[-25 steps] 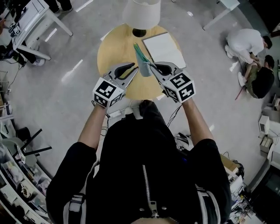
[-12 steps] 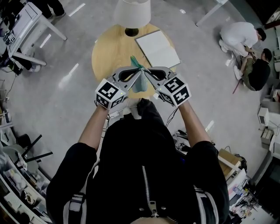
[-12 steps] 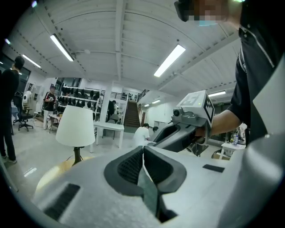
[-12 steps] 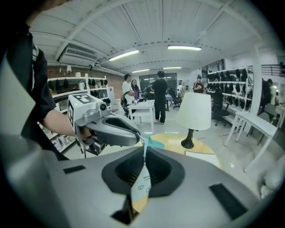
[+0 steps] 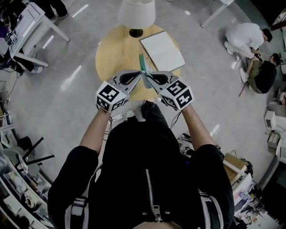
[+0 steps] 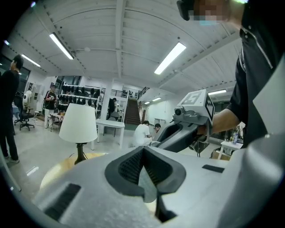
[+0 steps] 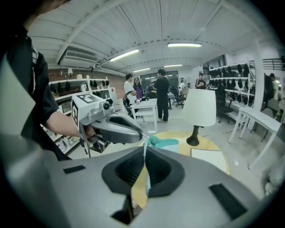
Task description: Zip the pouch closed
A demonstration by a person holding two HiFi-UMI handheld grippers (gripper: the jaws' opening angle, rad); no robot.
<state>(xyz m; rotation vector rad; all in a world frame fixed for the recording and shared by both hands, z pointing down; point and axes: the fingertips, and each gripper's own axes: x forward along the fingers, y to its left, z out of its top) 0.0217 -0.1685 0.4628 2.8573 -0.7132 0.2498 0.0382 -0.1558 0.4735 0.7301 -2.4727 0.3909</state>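
Since a second ago the left gripper (image 5: 140,77) has moved in against the teal pouch (image 5: 143,67). Its jaws have just been closing and now pinch the pouch's fabric. The right gripper (image 5: 148,77) is clamped on the pouch's thin edge from the other side. The pouch stands on edge between them, above the round table (image 5: 111,53), near a notebook (image 5: 163,50).

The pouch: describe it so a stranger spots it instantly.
Find the round wooden table with a lamp and notebook. Above its near half, the left gripper, jaws just closed, and the right gripper pinch a thin pouch. It is the only teal thing there.
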